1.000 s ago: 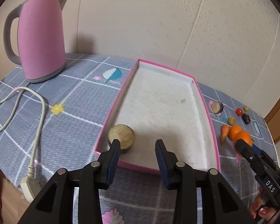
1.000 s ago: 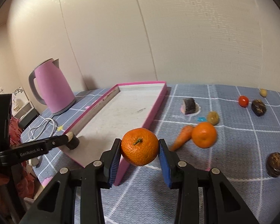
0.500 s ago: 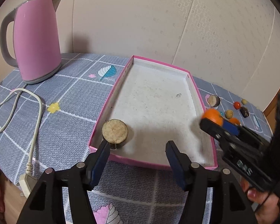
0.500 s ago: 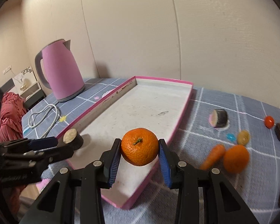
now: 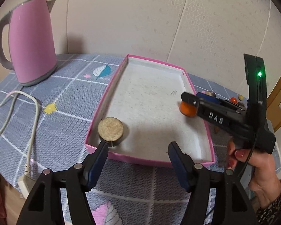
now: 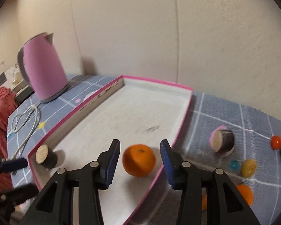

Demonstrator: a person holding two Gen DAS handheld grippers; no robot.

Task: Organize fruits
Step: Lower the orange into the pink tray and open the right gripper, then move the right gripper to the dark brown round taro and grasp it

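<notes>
Left wrist view: the left gripper (image 5: 138,161), fingers wide and empty, hovered at the pink tray (image 5: 106,101) near a cut round slice (image 5: 111,130). Right wrist view: the right gripper (image 6: 139,161), fingers parted, straddled the mandarin (image 6: 139,160) in the tray; a straight, clean withdrawal would avoid rolling it.
</notes>
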